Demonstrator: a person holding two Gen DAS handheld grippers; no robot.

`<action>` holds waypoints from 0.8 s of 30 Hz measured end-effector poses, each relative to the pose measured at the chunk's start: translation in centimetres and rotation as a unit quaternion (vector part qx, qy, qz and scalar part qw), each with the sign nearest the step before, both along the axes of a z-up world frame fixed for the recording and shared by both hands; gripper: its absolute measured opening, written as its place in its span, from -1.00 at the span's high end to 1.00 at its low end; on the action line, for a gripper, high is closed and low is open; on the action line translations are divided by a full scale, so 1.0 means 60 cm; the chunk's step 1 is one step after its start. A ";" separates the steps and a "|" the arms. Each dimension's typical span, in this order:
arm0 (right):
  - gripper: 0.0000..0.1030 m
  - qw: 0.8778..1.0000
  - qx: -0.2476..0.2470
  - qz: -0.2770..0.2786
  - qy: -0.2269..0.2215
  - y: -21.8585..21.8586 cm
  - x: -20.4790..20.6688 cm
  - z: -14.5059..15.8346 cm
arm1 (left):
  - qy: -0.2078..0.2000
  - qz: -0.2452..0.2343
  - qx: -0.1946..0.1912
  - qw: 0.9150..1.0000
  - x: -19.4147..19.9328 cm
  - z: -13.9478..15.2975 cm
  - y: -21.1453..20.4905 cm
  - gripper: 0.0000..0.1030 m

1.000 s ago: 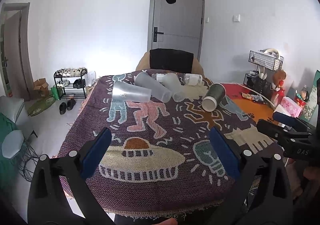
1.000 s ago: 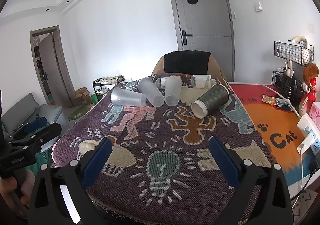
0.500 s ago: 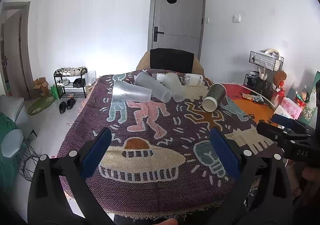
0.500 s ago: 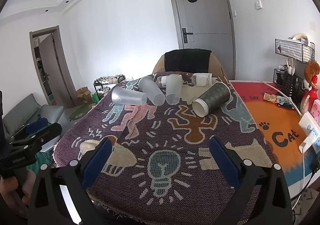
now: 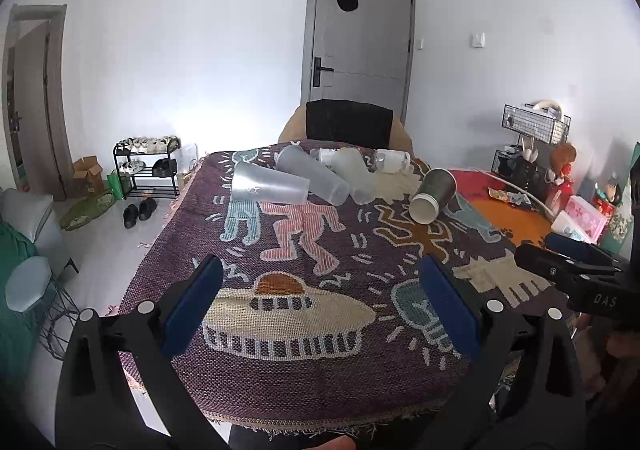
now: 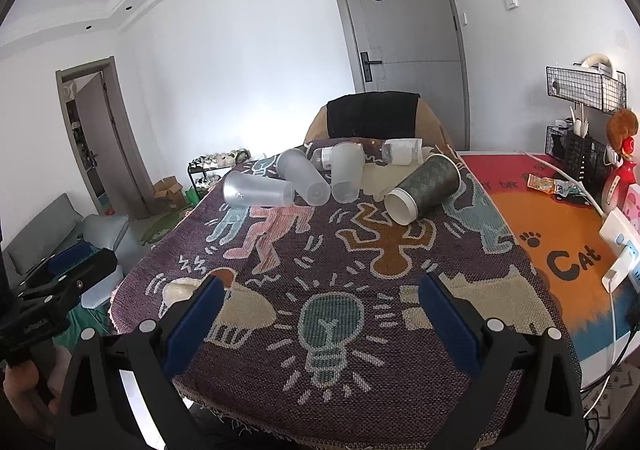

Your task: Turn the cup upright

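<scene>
Several cups lie on their sides at the far end of the table. Three frosted plastic cups [image 5: 269,186] [image 6: 256,189] lie side by side. To their right, a dark patterned paper cup [image 5: 433,195] [image 6: 425,188] points its white rim toward me. My left gripper [image 5: 320,304] is open over the table's near edge, far short of the cups, nothing between its blue pads. My right gripper [image 6: 320,312] is likewise open and empty. Each gripper shows at the edge of the other's view.
A purple woven cloth [image 6: 288,346] with cartoon figures covers the table; an orange cat mat [image 6: 560,250] lies on its right part. Small clear bottles [image 6: 402,151] lie behind the cups. A chair [image 5: 348,128] stands at the far end. Wire racks and clutter fill the right side.
Both grippers have risen and edged forward slightly, so the cups sit a little lower in view. The jaws stay open; no cup has moved.
</scene>
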State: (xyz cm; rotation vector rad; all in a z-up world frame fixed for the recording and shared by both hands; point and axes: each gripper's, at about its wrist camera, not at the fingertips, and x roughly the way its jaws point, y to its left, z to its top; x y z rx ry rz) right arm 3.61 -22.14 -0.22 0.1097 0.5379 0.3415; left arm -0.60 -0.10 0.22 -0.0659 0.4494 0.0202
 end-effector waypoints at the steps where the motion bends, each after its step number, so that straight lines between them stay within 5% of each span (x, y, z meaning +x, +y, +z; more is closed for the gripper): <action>1: -0.85 1.000 0.001 0.001 0.001 0.000 0.000 0.000 | 0.000 0.002 0.000 1.000 -0.001 0.000 0.000 -0.90; 24: -0.85 1.000 -0.009 -0.008 0.000 0.002 0.039 -0.009 | 0.014 0.001 -0.001 1.000 0.020 -0.007 0.007 -0.90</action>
